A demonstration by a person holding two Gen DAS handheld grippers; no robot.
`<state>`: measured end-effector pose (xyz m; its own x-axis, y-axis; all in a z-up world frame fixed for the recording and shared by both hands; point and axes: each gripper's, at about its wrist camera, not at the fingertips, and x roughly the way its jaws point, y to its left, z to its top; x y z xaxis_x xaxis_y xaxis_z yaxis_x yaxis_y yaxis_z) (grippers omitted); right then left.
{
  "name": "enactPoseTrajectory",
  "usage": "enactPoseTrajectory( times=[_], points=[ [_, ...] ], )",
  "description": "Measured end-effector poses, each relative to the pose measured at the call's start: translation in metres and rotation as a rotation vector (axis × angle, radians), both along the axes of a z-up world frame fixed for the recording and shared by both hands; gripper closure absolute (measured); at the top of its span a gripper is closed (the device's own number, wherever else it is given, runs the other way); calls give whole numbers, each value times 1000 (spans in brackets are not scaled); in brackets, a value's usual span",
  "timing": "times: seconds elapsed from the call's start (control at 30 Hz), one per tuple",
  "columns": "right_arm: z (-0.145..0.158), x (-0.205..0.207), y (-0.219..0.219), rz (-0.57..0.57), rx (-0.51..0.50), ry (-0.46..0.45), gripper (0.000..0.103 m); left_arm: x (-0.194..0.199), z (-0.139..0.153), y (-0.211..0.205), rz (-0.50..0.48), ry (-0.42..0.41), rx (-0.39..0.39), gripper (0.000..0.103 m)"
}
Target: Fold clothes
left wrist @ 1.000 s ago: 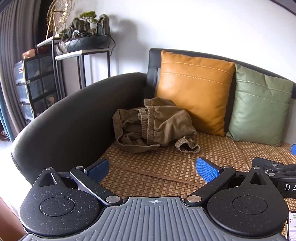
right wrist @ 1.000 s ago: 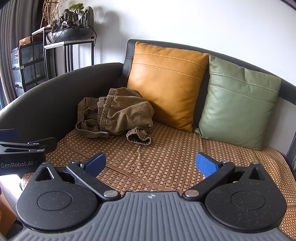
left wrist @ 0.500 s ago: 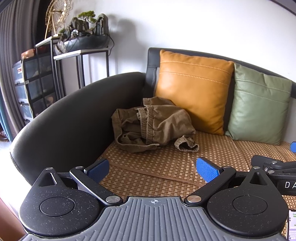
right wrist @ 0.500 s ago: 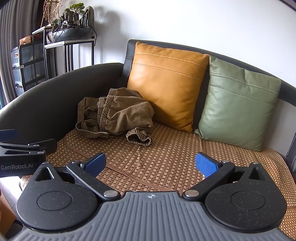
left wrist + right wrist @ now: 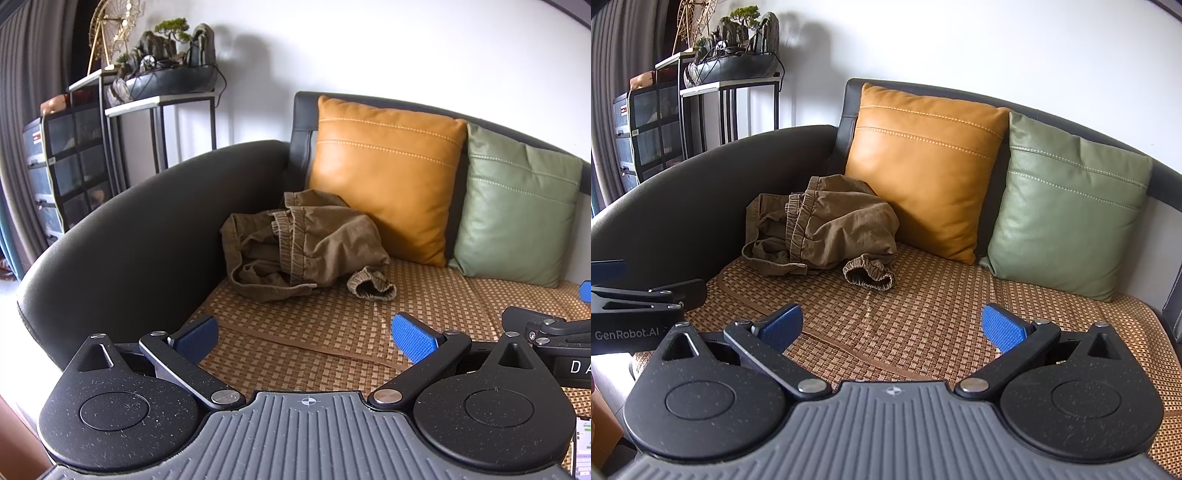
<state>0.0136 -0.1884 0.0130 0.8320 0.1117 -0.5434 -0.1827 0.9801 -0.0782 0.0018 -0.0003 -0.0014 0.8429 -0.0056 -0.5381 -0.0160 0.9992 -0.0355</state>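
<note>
A crumpled pair of brown trousers [image 5: 303,245] lies in the back left corner of the sofa seat, against the armrest and the orange cushion; it also shows in the right wrist view [image 5: 823,229]. One elastic cuff [image 5: 868,277] points toward me. My left gripper [image 5: 306,338] is open and empty, hovering over the seat's front, well short of the trousers. My right gripper [image 5: 892,326] is open and empty, to the right of the left one.
The seat is covered by a woven brown mat [image 5: 942,314]. An orange cushion [image 5: 923,162] and a green cushion [image 5: 1067,203] lean on the backrest. The black armrest [image 5: 147,229] curves along the left. A shelf with a rockery ornament [image 5: 162,77] stands behind it.
Both grippers have crept slightly forward toward the trousers. Jaws stay open; the trousers have not moved.
</note>
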Motion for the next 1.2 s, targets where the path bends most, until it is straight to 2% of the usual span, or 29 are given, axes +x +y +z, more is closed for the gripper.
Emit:
enactPoseTrajectory(
  times=[1.2],
  points=[
    [-3,26,2,23,4,27,0,19,-10,2,6,25,5,0]
  ],
)
